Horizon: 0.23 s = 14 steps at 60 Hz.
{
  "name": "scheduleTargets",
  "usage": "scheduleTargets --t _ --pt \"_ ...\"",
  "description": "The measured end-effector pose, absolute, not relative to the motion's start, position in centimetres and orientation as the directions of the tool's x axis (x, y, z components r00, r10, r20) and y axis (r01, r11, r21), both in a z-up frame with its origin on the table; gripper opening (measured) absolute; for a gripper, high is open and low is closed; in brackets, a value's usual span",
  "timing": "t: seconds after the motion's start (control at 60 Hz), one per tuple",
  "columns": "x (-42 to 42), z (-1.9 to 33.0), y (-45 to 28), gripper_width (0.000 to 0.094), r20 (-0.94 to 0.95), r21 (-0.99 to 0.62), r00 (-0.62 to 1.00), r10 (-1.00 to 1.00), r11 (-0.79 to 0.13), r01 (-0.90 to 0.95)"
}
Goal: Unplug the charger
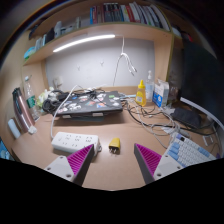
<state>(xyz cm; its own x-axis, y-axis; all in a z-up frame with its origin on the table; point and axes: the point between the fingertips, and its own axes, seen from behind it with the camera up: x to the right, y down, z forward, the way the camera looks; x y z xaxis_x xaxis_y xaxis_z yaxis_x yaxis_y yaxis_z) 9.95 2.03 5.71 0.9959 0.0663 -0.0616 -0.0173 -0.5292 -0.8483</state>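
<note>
A small yellow charger [114,144] with metal prongs lies loose on the wooden desk [112,172], just ahead of my fingers and between their lines. A white power strip [72,141] lies left of it, close to the left finger, with its cable trailing left. My gripper [112,158] is open and empty, its purple pads [80,158] wide apart above the desk. The charger is apart from the strip and from both fingers.
A laptop with stickers [93,101] sits behind with tangled cables [140,110]. Bottles [141,94] stand at the right rear, a dark flask [22,106] at the left, a white keyboard [190,152] at the right. A shelf with books [110,15] hangs above.
</note>
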Motion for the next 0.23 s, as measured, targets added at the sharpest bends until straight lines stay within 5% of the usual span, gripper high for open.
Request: scheduleTargets --t 0.233 --pt "11.6 8.0 -3.9 0.0881 -0.08 -0.866 0.993 0.082 -0.499 -0.029"
